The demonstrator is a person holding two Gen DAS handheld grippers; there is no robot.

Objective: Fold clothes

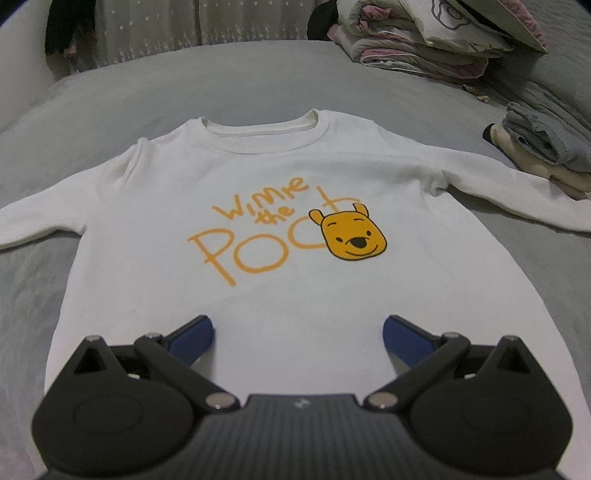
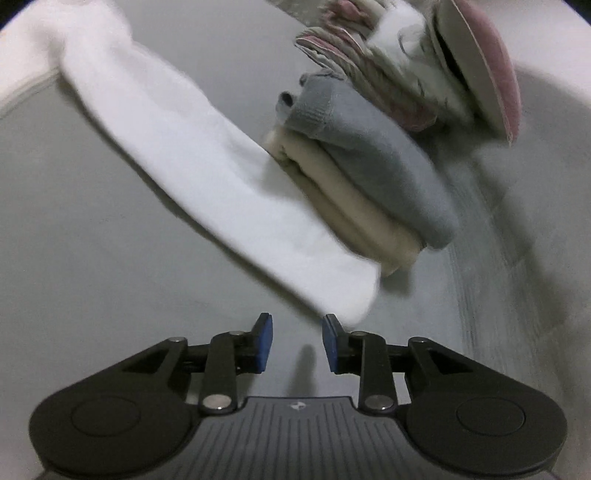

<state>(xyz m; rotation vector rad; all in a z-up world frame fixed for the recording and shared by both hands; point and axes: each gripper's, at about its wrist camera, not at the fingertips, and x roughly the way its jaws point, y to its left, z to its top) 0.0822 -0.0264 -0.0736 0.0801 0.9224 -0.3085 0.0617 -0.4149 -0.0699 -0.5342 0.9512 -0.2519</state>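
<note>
A white long-sleeved sweatshirt (image 1: 280, 177) with an orange bear print lies flat, front up, on the grey bed cover (image 1: 74, 110), both sleeves spread out. My left gripper (image 1: 298, 332) hovers over its lower hem, jaws wide open and nothing between them. In the right wrist view the shirt's white sleeve (image 2: 207, 177) runs diagonally across the cover, its cuff end lying just ahead of my right gripper (image 2: 297, 341). That gripper's blue pads (image 2: 264, 341) stand a little apart with only bare cover between them; the cuff is close to the right fingertip, but contact cannot be judged in the blur.
A stack of folded clothes (image 2: 369, 184), grey on cream, sits right beside the sleeve. Behind it lies a pile of pink and white bedding (image 1: 436, 33). A pale dotted curtain (image 1: 147, 29) hangs at the far edge of the bed.
</note>
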